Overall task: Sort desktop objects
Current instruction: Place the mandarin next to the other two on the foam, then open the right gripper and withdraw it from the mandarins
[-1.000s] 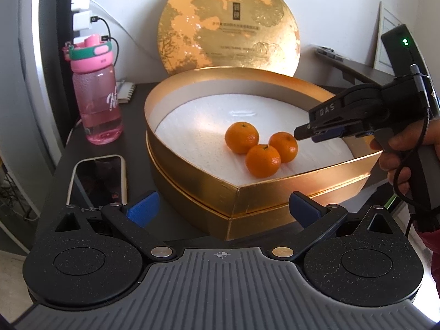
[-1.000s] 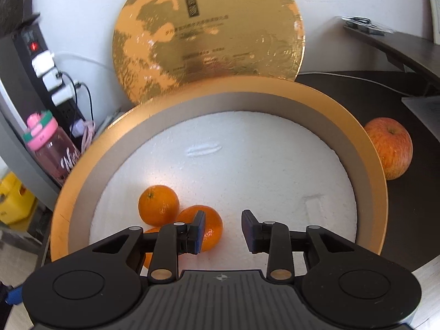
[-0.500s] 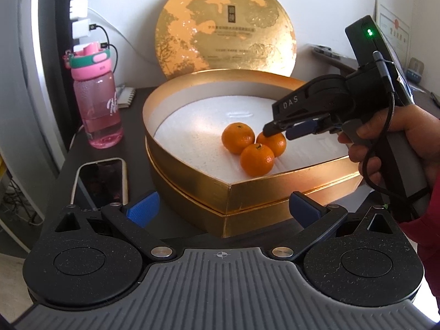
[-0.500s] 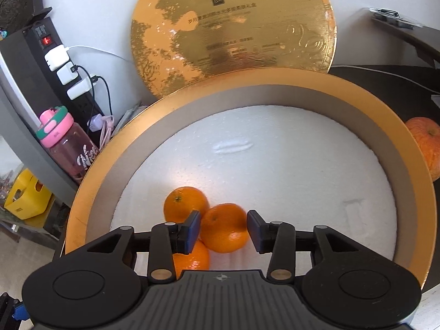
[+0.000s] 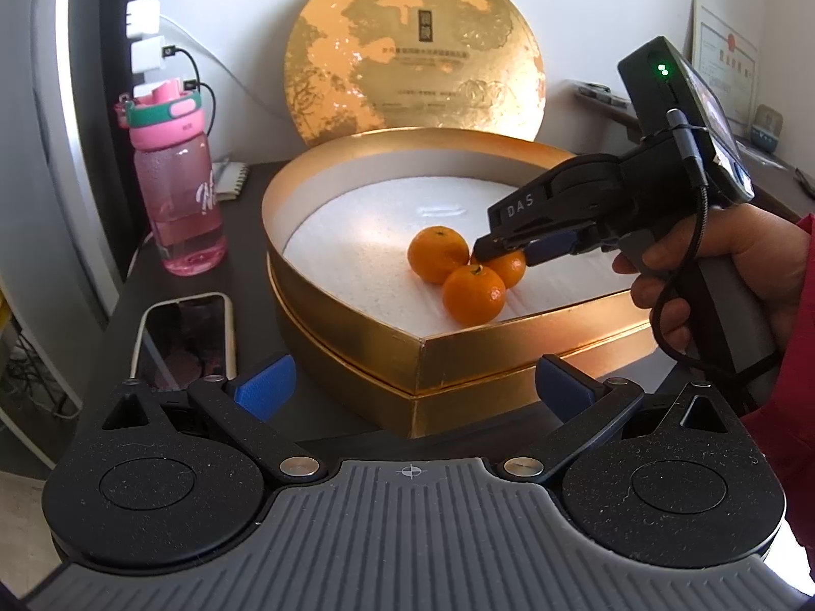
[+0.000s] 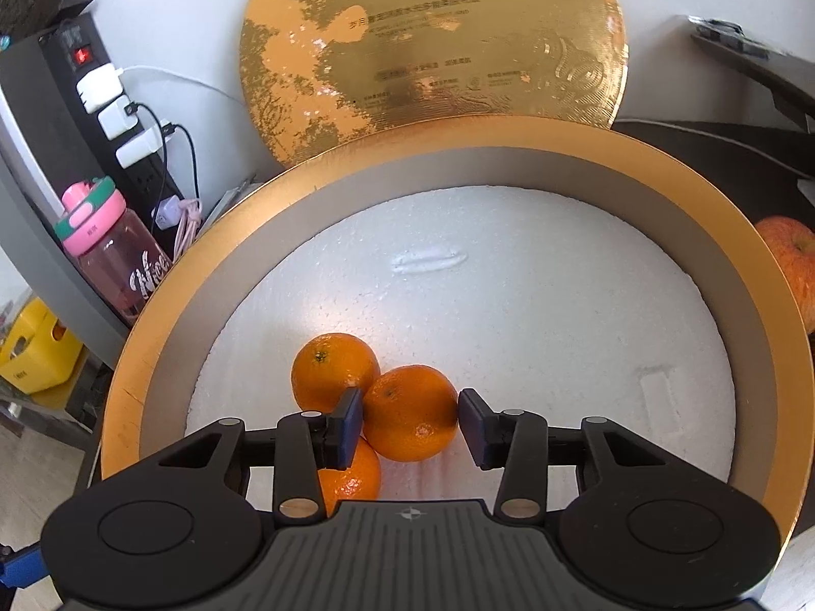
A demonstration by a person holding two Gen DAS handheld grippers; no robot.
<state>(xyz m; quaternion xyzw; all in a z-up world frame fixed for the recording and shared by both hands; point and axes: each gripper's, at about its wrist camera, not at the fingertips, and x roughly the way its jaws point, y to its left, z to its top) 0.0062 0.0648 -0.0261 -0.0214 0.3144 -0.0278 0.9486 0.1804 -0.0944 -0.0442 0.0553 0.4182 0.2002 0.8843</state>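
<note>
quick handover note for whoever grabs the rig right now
Right tongs: open, straddling the middle orange in the gold box; not yet clamped.
Left tongs: open, empty, low in front of the box.
Three oranges sit clustered on the white foam; an apple lies outside the box, to its right.
Done: unclear.
Left: close on the orange, lift, and sort it.

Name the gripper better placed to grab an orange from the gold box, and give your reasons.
Right. The right gripper is open with its fingers on either side of an orange inside the box. The left gripper is open too, but sits outside the box's near wall, away from the fruit.
</note>
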